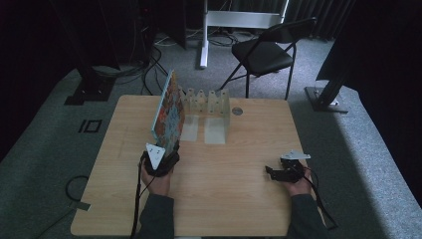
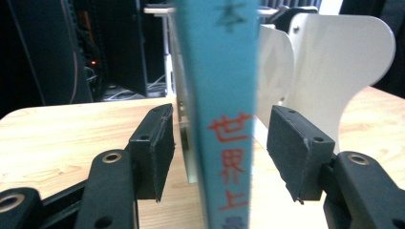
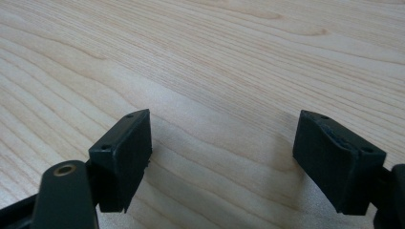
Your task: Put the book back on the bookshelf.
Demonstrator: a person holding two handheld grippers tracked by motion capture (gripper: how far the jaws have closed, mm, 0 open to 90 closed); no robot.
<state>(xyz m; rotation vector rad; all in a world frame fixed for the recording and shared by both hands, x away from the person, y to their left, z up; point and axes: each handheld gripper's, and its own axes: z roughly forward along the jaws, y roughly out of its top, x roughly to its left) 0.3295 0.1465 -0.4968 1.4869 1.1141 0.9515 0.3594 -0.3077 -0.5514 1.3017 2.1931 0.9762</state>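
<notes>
Teal book (image 2: pixel 224 119) stands between the left gripper's (image 2: pixel 219 152) spread jaws, untouched; withdraw straight back without nudging it from the rack (image 1: pixel 209 102). Right gripper (image 3: pixel 239 157) spread, empty.

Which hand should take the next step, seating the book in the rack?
Left. Its tongs already straddle the upright book at the white rack, pads clear of the spine. The right tongs rest open on bare table, well off.
</notes>
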